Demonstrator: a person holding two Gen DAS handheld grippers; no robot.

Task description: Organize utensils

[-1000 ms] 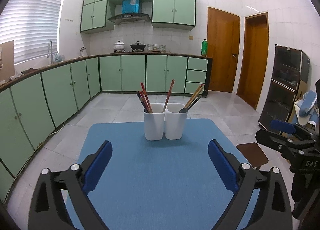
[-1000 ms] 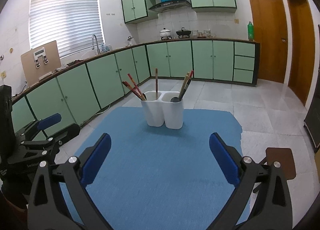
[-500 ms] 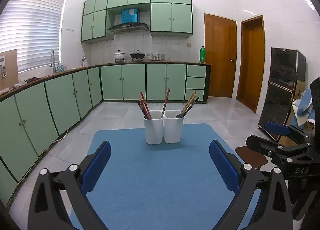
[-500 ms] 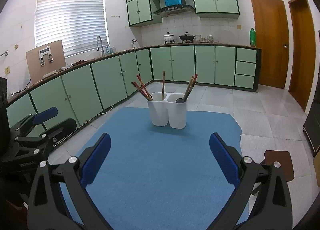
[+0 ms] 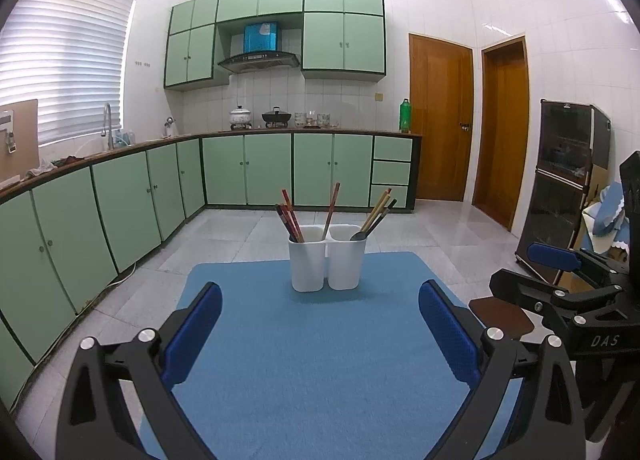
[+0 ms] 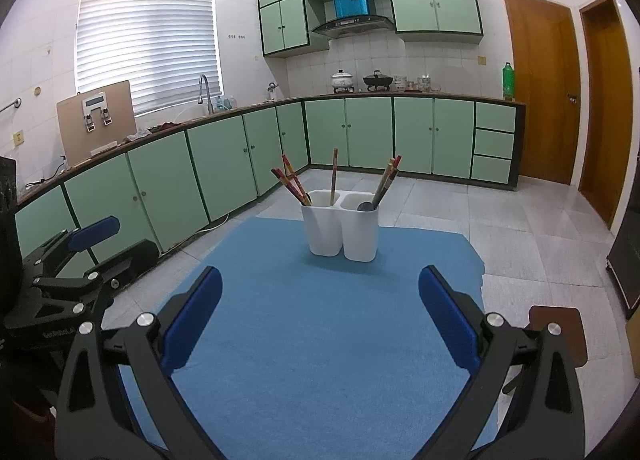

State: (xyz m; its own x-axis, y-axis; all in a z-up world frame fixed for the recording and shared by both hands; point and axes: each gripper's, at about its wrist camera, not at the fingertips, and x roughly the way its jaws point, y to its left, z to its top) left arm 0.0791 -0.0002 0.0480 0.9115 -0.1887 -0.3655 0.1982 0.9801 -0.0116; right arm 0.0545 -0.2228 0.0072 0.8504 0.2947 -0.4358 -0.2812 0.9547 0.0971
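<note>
A white two-compartment utensil holder (image 5: pixel 326 258) (image 6: pixel 342 226) stands at the far end of a blue mat (image 5: pixel 316 360) (image 6: pixel 320 324). Its left cup holds red chopsticks (image 5: pixel 289 215) (image 6: pixel 291 185) and one upright brown stick (image 5: pixel 332 204). Its right cup holds a dark spoon (image 5: pixel 358 236) (image 6: pixel 365 205) and tan chopsticks (image 5: pixel 378 210). My left gripper (image 5: pixel 320 324) is open, well short of the holder, with nothing between its blue pads. My right gripper (image 6: pixel 320 308) is open likewise and empty. Each gripper shows at the edge of the other's view.
Green floor cabinets (image 5: pixel 120 204) run along the left and back under a counter with pots. Two wooden doors (image 5: pixel 440 120) stand at the back right. A dark glass cabinet (image 5: pixel 560 180) is on the right. A brown stool seat (image 6: pixel 560 336) sits beside the mat's right edge.
Both grippers have drawn back and tilted up, so the holder sits farther away and lower in each view. Both stay open and empty.
</note>
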